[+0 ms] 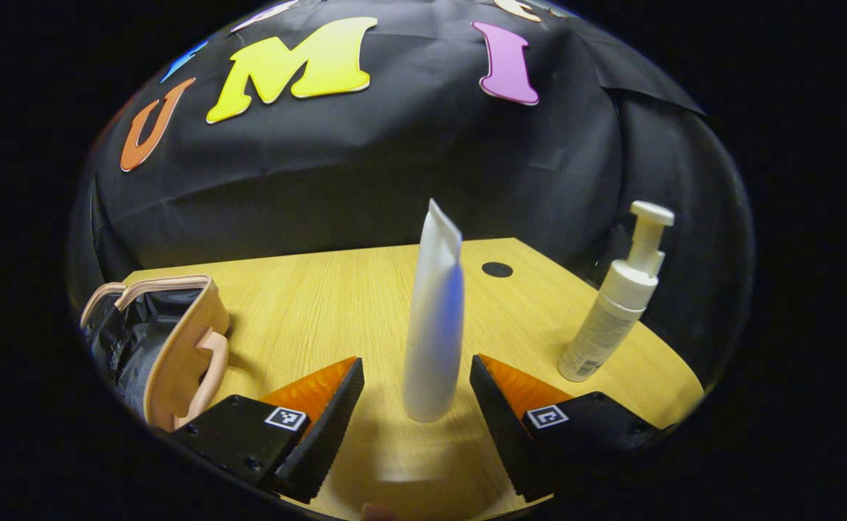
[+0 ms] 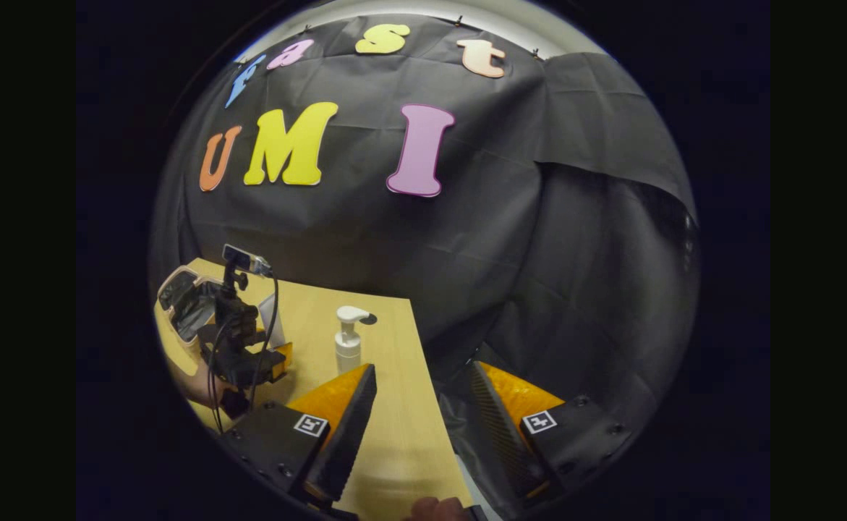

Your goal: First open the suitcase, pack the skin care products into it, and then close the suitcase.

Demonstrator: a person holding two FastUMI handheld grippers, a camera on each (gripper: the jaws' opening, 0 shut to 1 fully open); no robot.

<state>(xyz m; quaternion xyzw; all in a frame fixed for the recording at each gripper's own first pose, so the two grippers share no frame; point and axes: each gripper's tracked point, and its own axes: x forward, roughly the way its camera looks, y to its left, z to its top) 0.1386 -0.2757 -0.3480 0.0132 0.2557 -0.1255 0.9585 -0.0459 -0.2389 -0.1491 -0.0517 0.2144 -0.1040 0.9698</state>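
Left gripper view: left claw (image 1: 416, 405) open at frame bottom, fingers wide apart, white tube (image 1: 434, 318) standing upright between them on its cap, not touching either finger. Tube slightly blurred. Wooden surface (image 1: 322, 311) runs across mid frame. Suitcase (image 1: 163, 347) at lower left of frame, open, pink shell with handle facing the camera, dark lining visible inside. White pump bottle (image 1: 615, 307) upright at right of frame, near the surface edge, well apart from the tube. Small dark round hole (image 1: 497, 270) in the surface behind the tube, upper centre-right. Nothing between tube and suitcase except the claw's left-frame finger.

Right gripper view: right claw (image 2: 423, 427) open at frame bottom, nothing between the fingers, hanging over the surface's right edge with black cloth beyond. Pump bottle (image 2: 348, 340) stands ahead, centre-left. Farther left, the left claw (image 2: 242, 347) with its camera mount and cable, a hand (image 2: 195, 391) below it; it partly blocks the open suitcase (image 2: 184, 297) at frame's left edge.
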